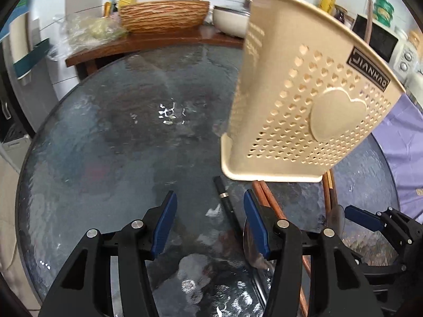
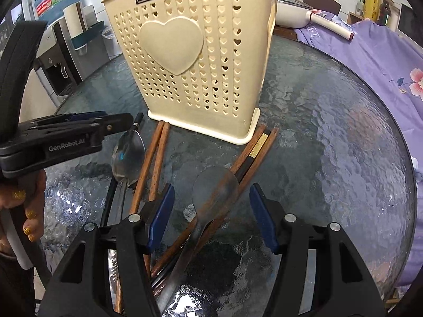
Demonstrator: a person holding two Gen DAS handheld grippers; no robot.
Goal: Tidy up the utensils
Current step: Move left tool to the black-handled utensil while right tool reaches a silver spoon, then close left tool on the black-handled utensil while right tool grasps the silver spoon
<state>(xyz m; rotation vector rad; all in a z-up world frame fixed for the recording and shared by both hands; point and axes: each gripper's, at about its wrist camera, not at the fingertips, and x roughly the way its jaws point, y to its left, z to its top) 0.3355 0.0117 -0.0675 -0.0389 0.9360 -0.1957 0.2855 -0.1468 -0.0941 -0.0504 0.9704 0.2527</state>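
A beige perforated utensil holder (image 2: 195, 60) with a heart on it stands upright on the round glass table (image 2: 330, 137); it also fills the upper right of the left wrist view (image 1: 304, 92). Before it lie brown chopsticks (image 2: 156, 158), a black chopstick with a gold band (image 2: 253, 153) and two metal spoons. My right gripper (image 2: 211, 211) is open, straddling one spoon (image 2: 214, 187) that rests across chopsticks. My left gripper (image 1: 211, 211) is open over a black chopstick (image 1: 226, 203). Seen from the side, my left gripper (image 2: 116, 124) hovers above the other spoon (image 2: 128, 155).
A hand (image 2: 26, 216) with glittery nails grips the left tool's handle. A purple floral cloth (image 2: 383, 60) covers the table's right side. Behind stand a wooden shelf (image 1: 148, 43) with a woven basin, a white pot (image 1: 230, 21), a microwave (image 1: 375, 39) and a water dispenser (image 2: 58, 60).
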